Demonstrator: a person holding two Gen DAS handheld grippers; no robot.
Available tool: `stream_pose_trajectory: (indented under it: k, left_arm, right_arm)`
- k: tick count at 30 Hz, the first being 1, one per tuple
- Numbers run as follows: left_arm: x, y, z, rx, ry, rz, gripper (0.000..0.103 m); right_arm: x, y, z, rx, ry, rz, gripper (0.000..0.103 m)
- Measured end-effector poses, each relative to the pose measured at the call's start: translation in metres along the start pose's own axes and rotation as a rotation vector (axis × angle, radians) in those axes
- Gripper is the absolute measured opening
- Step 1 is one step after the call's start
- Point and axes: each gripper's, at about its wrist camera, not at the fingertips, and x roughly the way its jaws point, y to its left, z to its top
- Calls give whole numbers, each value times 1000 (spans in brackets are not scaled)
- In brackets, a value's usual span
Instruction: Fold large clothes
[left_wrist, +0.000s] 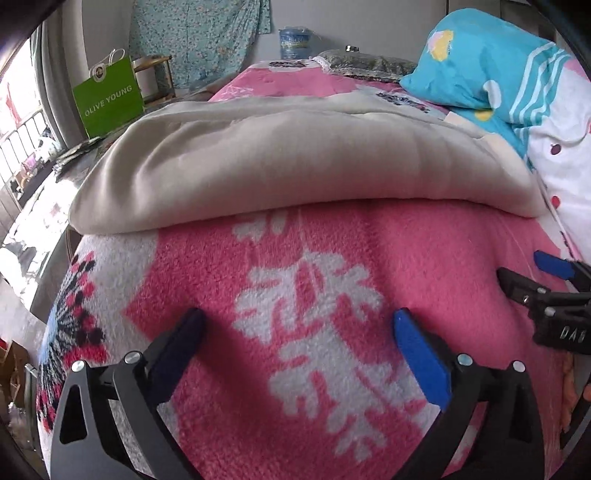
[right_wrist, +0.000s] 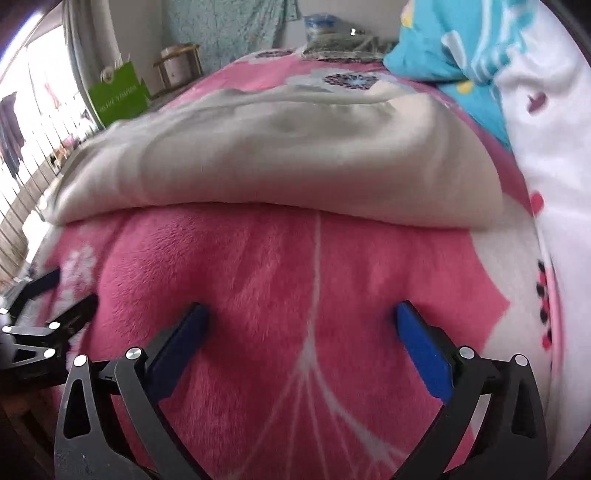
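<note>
A green paper bag (left_wrist: 109, 103) stands at far left beside the bed; the left tongs (left_wrist: 299, 325) hang spread wide over the pink blanket (left_wrist: 207, 280), pinching nothing; the cream garment (left_wrist: 295, 158) lies folded across the blanket just beyond; the right tongs (right_wrist: 301, 319) are likewise spread and empty; a blue pillow (left_wrist: 476, 62) sits at right.

Folded garment (left_wrist: 295, 155) on the blanket (left_wrist: 314, 332), pillow (left_wrist: 480, 62) behind to its right, bag (left_wrist: 107, 99) left
</note>
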Motion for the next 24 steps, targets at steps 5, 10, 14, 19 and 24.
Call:
stream_pose_trajectory:
  k: [5,10,14,19,24]
  left_arm:
    - [9,3,6,-39,7,-21,100]
    - [9,0,6,-28,-6,-2,100]
    - [6,-3,7,-13,-10,20,100]
    - [4,-3,8,-15,-8,15,99]
    - [4,-5,9,-3,1,28,99]
  right_arm:
    - [-4,-1,-7,-5,-14,-8,97]
    - [-6,4,-4,-8,-18,-12,97]
    - [-9,5,-6,-5,-23,-10,97]
    - [-11,7,-5,-16,-38,-28,97]
    - [-14,7,-6,-2,-36,-18,97]
